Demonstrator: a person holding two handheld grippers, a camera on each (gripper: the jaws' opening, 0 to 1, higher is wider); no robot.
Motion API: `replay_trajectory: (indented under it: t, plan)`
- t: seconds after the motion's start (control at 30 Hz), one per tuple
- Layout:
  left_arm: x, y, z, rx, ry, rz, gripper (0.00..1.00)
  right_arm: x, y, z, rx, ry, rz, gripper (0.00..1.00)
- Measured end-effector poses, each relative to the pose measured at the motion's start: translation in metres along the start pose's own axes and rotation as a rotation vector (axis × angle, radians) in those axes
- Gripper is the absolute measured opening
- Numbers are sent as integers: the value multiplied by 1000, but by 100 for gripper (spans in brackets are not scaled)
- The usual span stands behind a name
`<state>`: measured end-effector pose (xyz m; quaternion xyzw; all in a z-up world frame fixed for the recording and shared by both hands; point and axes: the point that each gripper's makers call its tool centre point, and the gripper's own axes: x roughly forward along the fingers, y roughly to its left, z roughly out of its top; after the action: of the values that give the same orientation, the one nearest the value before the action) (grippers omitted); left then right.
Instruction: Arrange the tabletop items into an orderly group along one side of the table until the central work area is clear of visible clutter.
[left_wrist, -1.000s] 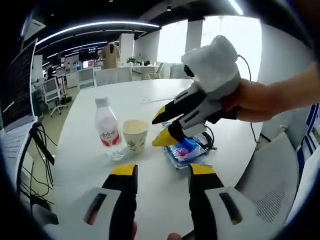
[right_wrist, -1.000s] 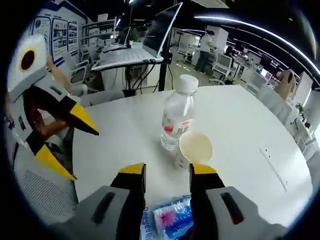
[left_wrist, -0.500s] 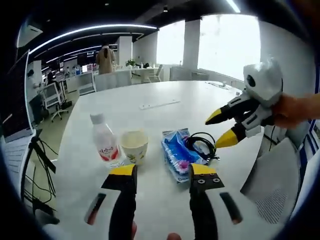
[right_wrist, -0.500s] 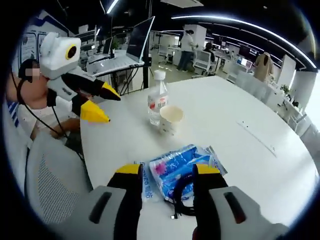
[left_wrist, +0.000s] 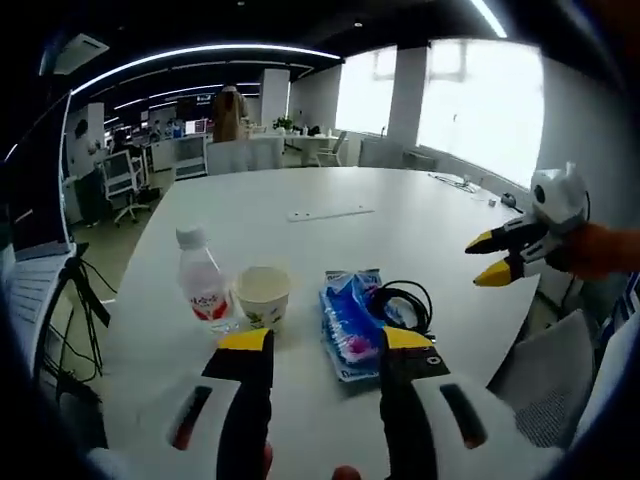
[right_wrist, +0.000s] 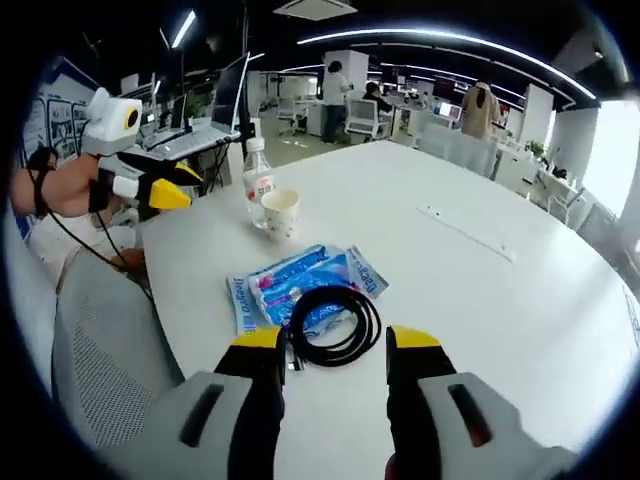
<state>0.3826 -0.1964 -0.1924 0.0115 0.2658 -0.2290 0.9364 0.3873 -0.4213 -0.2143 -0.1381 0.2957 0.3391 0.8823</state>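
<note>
A big white round table (left_wrist: 330, 220) holds a small bunch of things near one edge. A clear water bottle (left_wrist: 203, 288) with a white cap and a red label stands up straight. Right beside it stands a paper cup (left_wrist: 262, 296). Near the cup lie some blue packets (left_wrist: 350, 318), flat on the table. A black cable (left_wrist: 402, 302) is curled in a ring and rests partly on the packets. A thin white strip (left_wrist: 330, 212) lies farther off, well apart from the bunch. The left gripper (left_wrist: 327, 340) hangs above the near table edge with its jaws wide and nothing in them. The right gripper (right_wrist: 340, 340) hangs above the cable, and its jaws are wide and empty too. Gray mesh chairs (right_wrist: 105, 345) stand by the table.
</note>
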Motion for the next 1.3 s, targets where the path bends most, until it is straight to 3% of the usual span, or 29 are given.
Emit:
replay_trajectory:
  t: [0.43,0.57,0.93,1.3]
  plan:
    - [-6,-17,-3,-28,23,26,41,-19,-20,-37,86,-7,-6,37]
    - [-10,-20,4,-81,8,42,42,-17,-20,-44,118,0,-1,36]
    - [-12,-33,13,-58,20,36,46,-4,-18,-63,201,13,21,36]
    - [-16,-27,39,-59,-15,39,45,22,-22,-61,286,28,25,36]
